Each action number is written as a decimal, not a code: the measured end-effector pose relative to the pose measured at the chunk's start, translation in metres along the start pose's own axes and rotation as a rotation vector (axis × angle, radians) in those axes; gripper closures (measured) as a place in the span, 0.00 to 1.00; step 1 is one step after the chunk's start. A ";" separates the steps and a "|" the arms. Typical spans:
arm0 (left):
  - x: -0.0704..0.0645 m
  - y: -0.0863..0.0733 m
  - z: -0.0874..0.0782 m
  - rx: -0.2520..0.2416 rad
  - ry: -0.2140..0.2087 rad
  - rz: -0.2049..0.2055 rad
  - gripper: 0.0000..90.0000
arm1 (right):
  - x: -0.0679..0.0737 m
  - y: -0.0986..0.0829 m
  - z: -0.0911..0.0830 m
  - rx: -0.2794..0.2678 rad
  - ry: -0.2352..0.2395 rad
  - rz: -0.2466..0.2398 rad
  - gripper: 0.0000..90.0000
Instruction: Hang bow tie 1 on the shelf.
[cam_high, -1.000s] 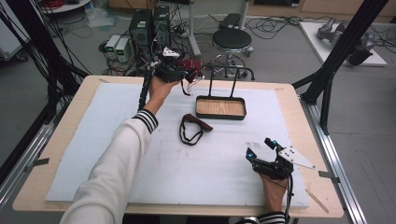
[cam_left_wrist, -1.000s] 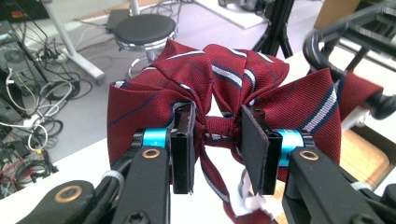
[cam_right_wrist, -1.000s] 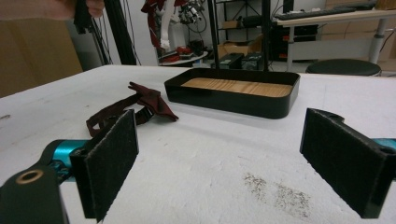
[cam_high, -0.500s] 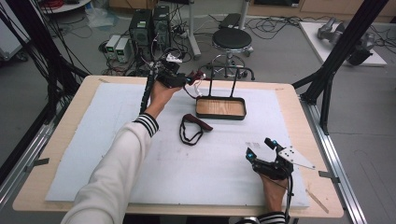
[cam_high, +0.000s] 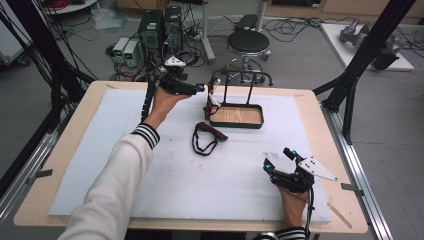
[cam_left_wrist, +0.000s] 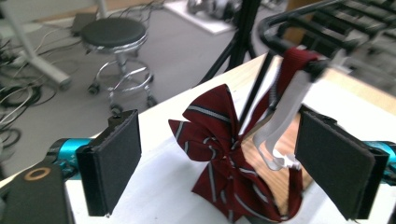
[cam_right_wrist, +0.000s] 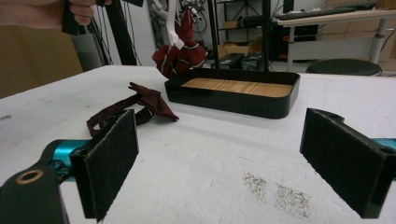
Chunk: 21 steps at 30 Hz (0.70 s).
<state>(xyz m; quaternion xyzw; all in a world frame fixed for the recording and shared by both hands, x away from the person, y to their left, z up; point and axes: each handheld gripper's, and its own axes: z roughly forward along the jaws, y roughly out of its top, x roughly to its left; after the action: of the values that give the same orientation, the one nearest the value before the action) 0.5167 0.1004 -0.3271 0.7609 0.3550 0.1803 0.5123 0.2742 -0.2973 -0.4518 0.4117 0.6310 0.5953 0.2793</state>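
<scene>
A white-covered table (cam_high: 150, 200) holds a black rack (cam_high: 237, 116). The left gripper (cam_left_wrist: 219, 163) has just let go: its jaws stand wide apart, and the striped bow tie (cam_left_wrist: 224, 154) now hangs from the rack, apparently by its white strap. A second bow tie (cam_high: 206, 137) waits on the table. The right gripper (cam_high: 280, 161) rests open nearby.

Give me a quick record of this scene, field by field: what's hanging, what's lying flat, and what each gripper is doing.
hanging item: dark red striped bow tie with white strap, hung from the black metal rack over its wooden-bottomed tray
flat item: second dark red bow tie with looped strap, lying on the white mat in front of the tray
left gripper: raised beside the rack, jaws open, hanging bow tie between them but not gripped
right gripper: low over the mat near the front right, jaws open, holding nothing
</scene>
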 end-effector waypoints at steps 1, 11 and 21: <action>0.001 -0.002 -0.008 -0.037 -0.022 -0.001 0.16 | 0.000 0.000 0.000 0.000 -0.003 -0.003 0.12; 0.007 -0.021 -0.064 -0.091 -0.063 0.065 0.16 | 0.001 0.000 0.000 0.005 -0.004 -0.005 0.12; 0.010 -0.064 -0.120 -0.158 -0.097 0.086 0.16 | 0.001 0.000 0.000 0.006 -0.006 -0.004 0.12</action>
<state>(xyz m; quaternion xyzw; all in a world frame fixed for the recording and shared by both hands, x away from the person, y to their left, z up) 0.4239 0.1999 -0.3373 0.7404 0.2817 0.1926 0.5791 0.2735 -0.2960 -0.4516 0.4131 0.6327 0.5917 0.2810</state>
